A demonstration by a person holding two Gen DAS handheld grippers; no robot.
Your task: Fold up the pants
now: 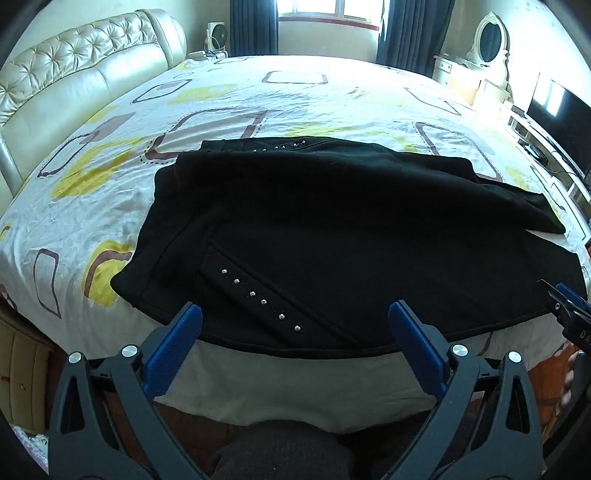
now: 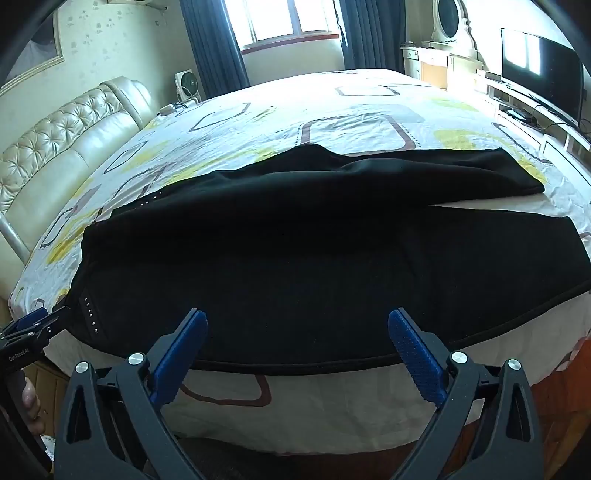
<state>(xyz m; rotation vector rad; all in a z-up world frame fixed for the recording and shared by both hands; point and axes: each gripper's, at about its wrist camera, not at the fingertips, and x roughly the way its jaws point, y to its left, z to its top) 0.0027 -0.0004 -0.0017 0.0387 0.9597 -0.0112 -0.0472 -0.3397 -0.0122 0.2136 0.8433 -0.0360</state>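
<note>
Black pants (image 1: pixel 332 229) lie spread flat across the near part of the bed, waist end at the left with a diagonal row of silver studs (image 1: pixel 258 297). In the right wrist view the same pants (image 2: pixel 295 258) show two legs running right, with a sliver of sheet between them. My left gripper (image 1: pixel 295 314) hangs open just above the near hem, nothing between its blue pads. Further right along the near hem, my right gripper (image 2: pixel 297 325) is open too and holds nothing. Each gripper shows at the edge of the other's view: the right gripper (image 1: pixel 569 306), the left gripper (image 2: pixel 33 325).
The bed carries a white sheet (image 1: pixel 221 103) printed with yellow and brown shapes, and a cream tufted headboard (image 1: pixel 66 81) at the left. A dresser with an oval mirror (image 2: pixel 448 22) and a television (image 2: pixel 539 70) stand at the right. A window with dark curtains (image 1: pixel 325 11) is behind.
</note>
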